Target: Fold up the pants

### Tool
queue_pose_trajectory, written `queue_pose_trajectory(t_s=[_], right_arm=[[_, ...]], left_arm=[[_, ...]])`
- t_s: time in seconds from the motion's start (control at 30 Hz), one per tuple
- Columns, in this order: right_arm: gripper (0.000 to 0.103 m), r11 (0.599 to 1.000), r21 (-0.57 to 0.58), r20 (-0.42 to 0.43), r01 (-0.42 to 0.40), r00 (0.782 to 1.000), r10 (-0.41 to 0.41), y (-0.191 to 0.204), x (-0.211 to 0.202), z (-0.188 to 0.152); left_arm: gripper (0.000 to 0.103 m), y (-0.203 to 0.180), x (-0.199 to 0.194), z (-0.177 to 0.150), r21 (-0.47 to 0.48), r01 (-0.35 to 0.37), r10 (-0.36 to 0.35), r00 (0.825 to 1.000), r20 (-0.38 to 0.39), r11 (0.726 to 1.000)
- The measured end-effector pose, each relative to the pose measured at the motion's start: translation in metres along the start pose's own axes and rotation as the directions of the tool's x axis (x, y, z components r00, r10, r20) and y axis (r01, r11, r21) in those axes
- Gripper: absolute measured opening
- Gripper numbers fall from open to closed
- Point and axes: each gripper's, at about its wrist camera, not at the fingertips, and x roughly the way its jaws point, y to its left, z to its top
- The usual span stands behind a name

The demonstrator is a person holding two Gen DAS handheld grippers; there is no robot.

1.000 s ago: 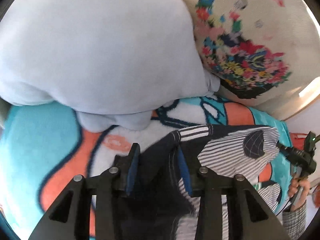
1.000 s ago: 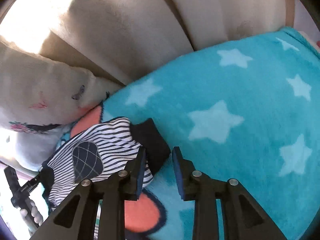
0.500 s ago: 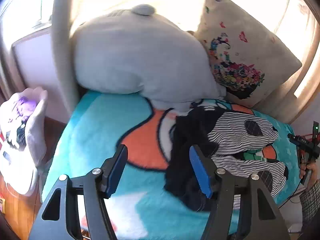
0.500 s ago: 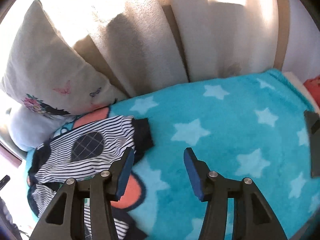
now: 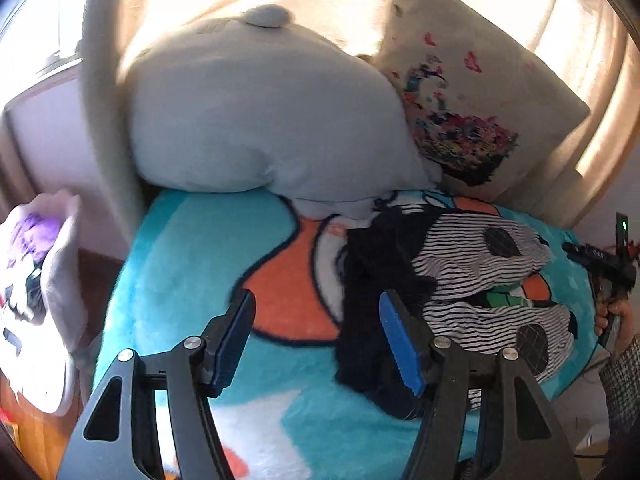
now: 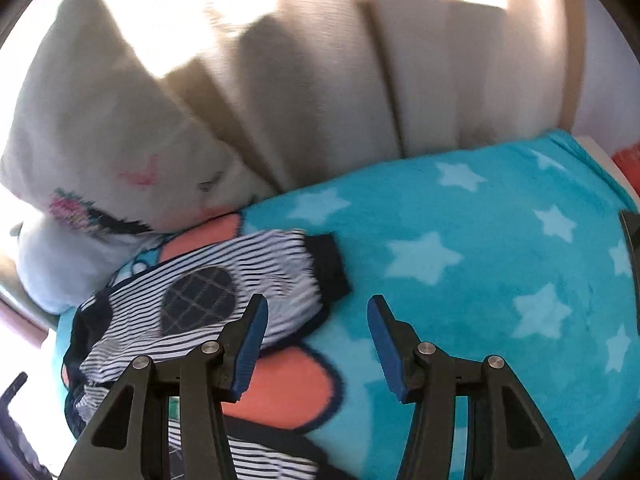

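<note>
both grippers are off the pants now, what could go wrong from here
1. The pants lie rumpled, the two legs apart with blanket showing between them, so a fold may come out crooked.
2. The fluffy blanket could get pinched along with the cloth.
3. The left gripper and right gripper are both open; one might grab only the dark cuff, bunching the leg.

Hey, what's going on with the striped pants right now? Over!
Left gripper open, empty. Right gripper open, empty. Striped pants lying on blue blanket, nobody holding them. Nothing in the way.
</note>
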Motion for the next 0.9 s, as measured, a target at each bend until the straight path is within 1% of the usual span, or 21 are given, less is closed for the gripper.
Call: queue_pose_trajectory(t_s=[0.13, 0.17, 0.2, 0.27, 0.33, 0.4, 0.47, 0.53, 0.57, 0.6, 0.67, 0.73, 0.83, 0.87, 0.9], right_arm=[[0.058, 0.995, -0.089, -0.014, -0.052, 0.999, 0.051, 0.026, 0.006, 0.018], [0.062, 0.991, -0.119, -0.028, -0.067, 0.998, 0.065, 0.032, 0.011, 0.024], [0.065, 0.987, -0.143, -0.041, -0.079, 0.996, 0.073, 0.036, 0.016, 0.030], [0.067, 0.978, -0.191, -0.075, -0.086, 0.995, 0.073, 0.043, 0.033, 0.041], [0.067, 0.970, -0.230, -0.107, -0.075, 0.993, 0.052, 0.047, 0.052, 0.050], [0.067, 0.956, -0.288, -0.121, -0.056, 0.992, 0.022, 0.054, 0.070, 0.057], [0.067, 0.928, -0.369, -0.143, -0.057, 0.990, 0.004, 0.066, 0.086, 0.060], [0.067, 0.889, -0.450, -0.178, -0.081, 0.984, 0.000, 0.079, 0.101, 0.059], [0.067, 0.876, -0.474, -0.192, -0.093, 0.981, 0.001, 0.083, 0.107, 0.059], [0.067, 0.859, -0.500, -0.210, -0.109, 0.978, 0.002, 0.087, 0.115, 0.060], [0.067, 0.836, -0.534, -0.230, -0.129, 0.973, 0.003, 0.094, 0.127, 0.059], [0.067, 0.819, -0.555, -0.249, -0.147, 0.968, 0.005, 0.099, 0.140, 0.059], [0.067, 0.800, -0.573, -0.279, -0.174, 0.960, 0.009, 0.104, 0.153, 0.058], [0.067, 0.794, -0.581, -0.289, -0.180, 0.957, 0.006, 0.106, 0.158, 0.056], [0.067, 0.787, -0.589, -0.296, -0.186, 0.955, 0.005, 0.107, 0.161, 0.054]], left_arm=[[0.067, -0.030, 0.021, 0.022, 0.058, 0.055, -0.053, 0.998, -0.034, 0.997], [0.069, -0.039, 0.030, 0.029, 0.073, 0.079, -0.076, 0.996, -0.039, 0.994], [0.069, -0.044, 0.037, 0.034, 0.077, 0.099, -0.096, 0.994, -0.042, 0.992], [0.069, -0.058, 0.059, 0.047, 0.088, 0.144, -0.139, 0.988, -0.059, 0.986], [0.069, -0.071, 0.081, 0.057, 0.104, 0.156, -0.149, 0.986, -0.071, 0.982], [0.069, -0.084, 0.105, 0.066, 0.136, 0.151, -0.139, 0.986, -0.090, 0.979], [0.069, -0.100, 0.128, 0.073, 0.181, 0.132, -0.113, 0.988, -0.108, 0.975], [0.069, -0.111, 0.146, 0.077, 0.230, 0.127, -0.100, 0.987, -0.126, 0.965], [0.069, -0.118, 0.158, 0.079, 0.264, 0.129, -0.094, 0.985, -0.142, 0.956], [0.069, -0.121, 0.165, 0.081, 0.278, 0.137, -0.097, 0.984, -0.153, 0.951], [0.069, -0.124, 0.181, 0.084, 0.293, 0.148, -0.098, 0.979, -0.178, 0.945], [0.069, -0.126, 0.197, 0.086, 0.304, 0.156, -0.096, 0.975, -0.202, 0.940], [0.069, -0.131, 0.216, 0.083, 0.339, 0.170, -0.085, 0.964, -0.252, 0.925], [0.071, -0.133, 0.222, 0.080, 0.355, 0.170, -0.073, 0.960, -0.270, 0.919], [0.073, -0.135, 0.222, 0.078, 0.372, 0.165, -0.067, 0.963, -0.262, 0.913]])
